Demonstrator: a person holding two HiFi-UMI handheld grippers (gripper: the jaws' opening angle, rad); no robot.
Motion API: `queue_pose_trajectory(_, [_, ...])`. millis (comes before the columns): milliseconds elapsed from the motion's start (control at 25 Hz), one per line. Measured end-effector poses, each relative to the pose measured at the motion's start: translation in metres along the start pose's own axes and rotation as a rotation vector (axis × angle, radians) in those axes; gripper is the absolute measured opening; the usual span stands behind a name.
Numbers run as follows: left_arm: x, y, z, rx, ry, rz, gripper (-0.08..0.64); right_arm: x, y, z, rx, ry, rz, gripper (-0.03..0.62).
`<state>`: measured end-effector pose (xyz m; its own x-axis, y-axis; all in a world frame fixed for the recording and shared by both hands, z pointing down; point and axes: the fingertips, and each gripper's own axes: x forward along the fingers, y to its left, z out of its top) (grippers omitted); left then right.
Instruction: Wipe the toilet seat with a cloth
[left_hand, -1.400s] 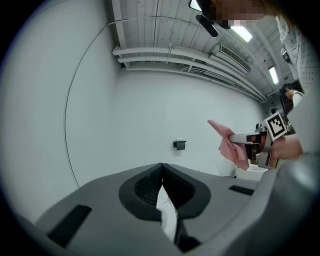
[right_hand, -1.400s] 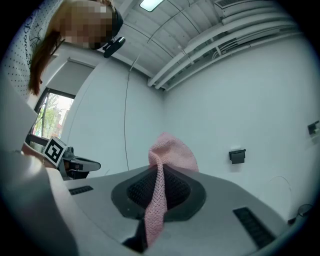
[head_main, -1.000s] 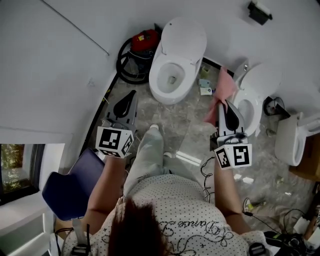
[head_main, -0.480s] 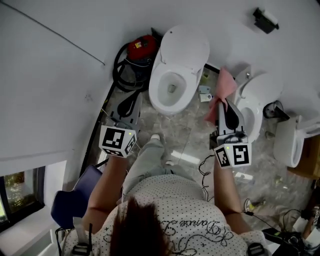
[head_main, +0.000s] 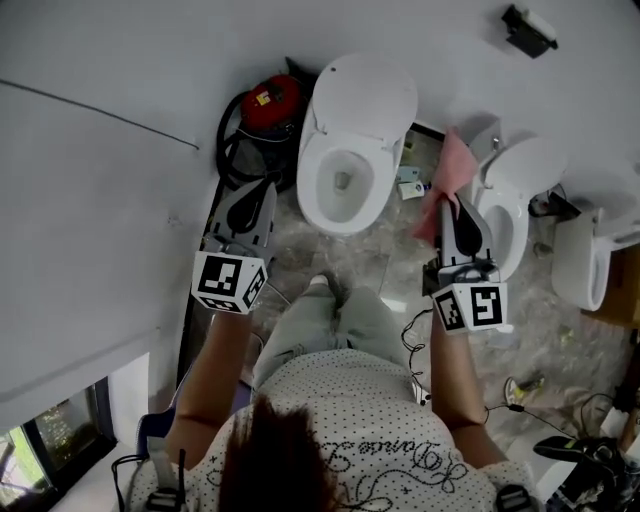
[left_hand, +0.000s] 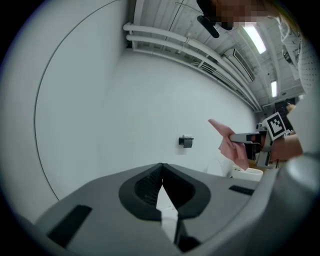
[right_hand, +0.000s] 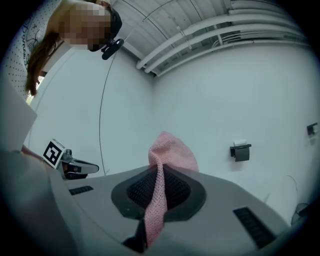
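A white toilet stands ahead with its lid raised and its seat down. My right gripper is shut on a pink cloth, held in the air to the right of the toilet, over the floor. In the right gripper view the cloth sticks up from the closed jaws of the right gripper. My left gripper hovers left of the bowl, shut and empty. In the left gripper view its jaws meet, with the cloth off to the right.
A second white fixture stands just right of the cloth, and another one farther right. A red vacuum with a black hose sits left of the toilet by the wall. A paper holder hangs on the wall. Cables lie on the floor.
The person has stepped nearer the toilet, and the blue chair at lower left has dropped almost out of view. Both grippers keep their poses, and the cloth stays gripped.
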<state>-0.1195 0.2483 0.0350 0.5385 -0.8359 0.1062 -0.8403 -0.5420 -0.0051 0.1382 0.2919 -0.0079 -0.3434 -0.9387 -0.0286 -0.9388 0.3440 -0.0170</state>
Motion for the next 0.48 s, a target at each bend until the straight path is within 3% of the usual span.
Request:
queue_pose_trajectory(240, [0.021, 0.019, -0.012, -0.025, 0.028, 0.006, 0.002, 0.027, -0.007, -0.011, -0.006, 0.038, 0.005, 0.029])
queue_pose_trajectory(480, [0.047, 0.029, -0.011, -0.024, 0.027, 0.027, 0.002, 0.069, -0.013, -0.017, -0.004, 0.042, 0.068, 0.029])
